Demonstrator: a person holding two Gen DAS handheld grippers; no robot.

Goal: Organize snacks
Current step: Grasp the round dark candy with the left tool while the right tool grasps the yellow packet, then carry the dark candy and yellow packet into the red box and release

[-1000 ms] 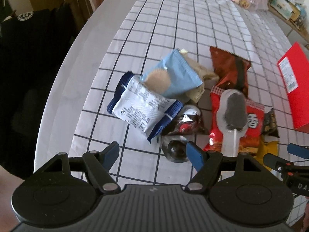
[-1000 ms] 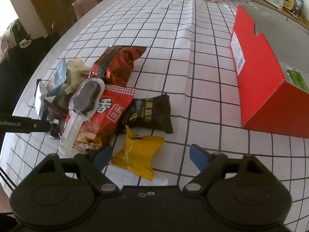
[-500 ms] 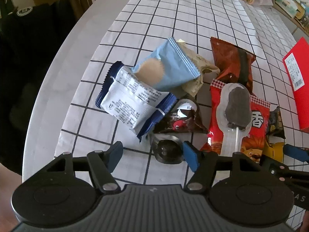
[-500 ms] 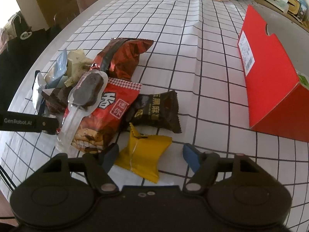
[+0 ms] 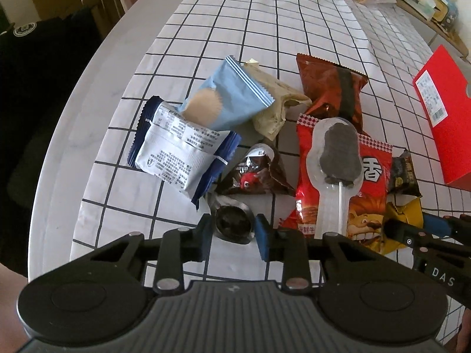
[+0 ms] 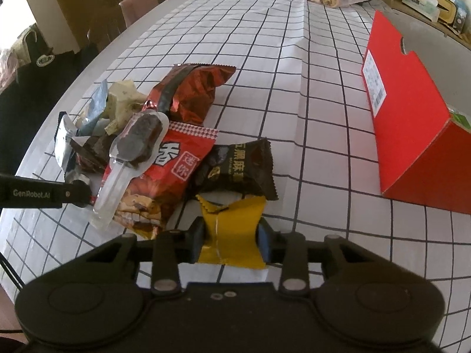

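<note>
Left claw (image 5: 233, 234) clenched on a dark round candy (image 5: 232, 224), near edge of the snack pile. Right claw (image 6: 230, 239) clenched on the yellow packet (image 6: 232, 229), on the worktop (image 6: 294, 73) right of the red bag (image 6: 164, 176).

We see a white black-gridded tablecloth (image 6: 294, 58) over a round table, wooden chairs (image 5: 103, 3) far left, daylight.

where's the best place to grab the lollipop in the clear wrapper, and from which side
Grip the lollipop by its white stick end, coming from the near table edge. The stick points that way and overhangs the red snack bag it lies on, while the broad dark head is too wide for the jaws.
</note>
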